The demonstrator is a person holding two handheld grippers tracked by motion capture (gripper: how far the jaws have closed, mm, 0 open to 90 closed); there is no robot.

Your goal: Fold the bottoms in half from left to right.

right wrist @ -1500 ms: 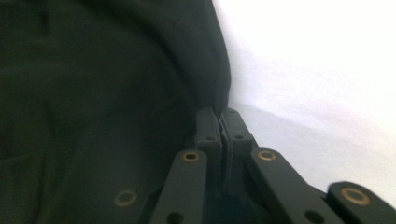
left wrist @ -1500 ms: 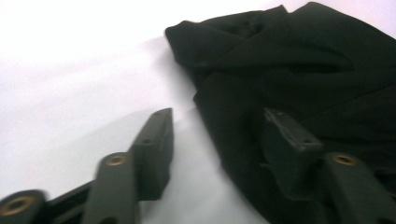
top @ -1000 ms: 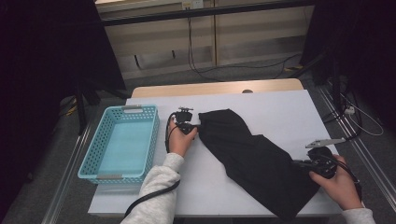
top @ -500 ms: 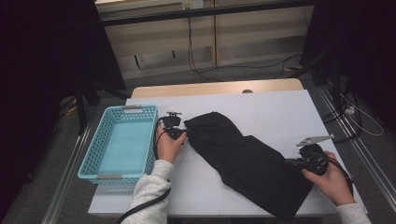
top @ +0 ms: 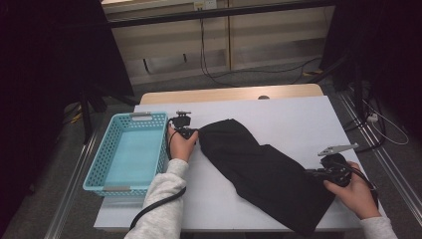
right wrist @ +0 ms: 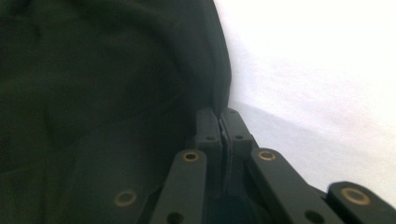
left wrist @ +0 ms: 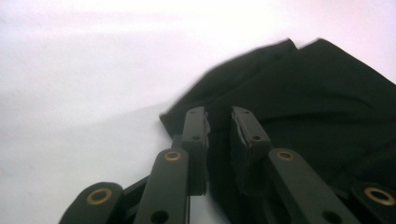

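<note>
Left gripper point(left wrist: 218, 122): jaws just opening — slightly apart at black cloth's point(top: 263, 169) ten-o'clock corner.
Right gripper point(right wrist: 223, 122): clamped on cloth's four-o'clock edge.

We note a white tabletop point(top: 298, 114) with a wooden strip point(top: 229, 93) along its far edge, cables point(top: 214, 74) on grey floor point(top: 164, 84) beyond, pale wall panels point(top: 164, 45), dark curtains point(top: 45, 74) flanking.

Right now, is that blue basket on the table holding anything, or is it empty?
Empty. The high view shows the blue basket's bare pale-blue floor all the way across, while the black cloth lies outside it, spread on the white table.
</note>
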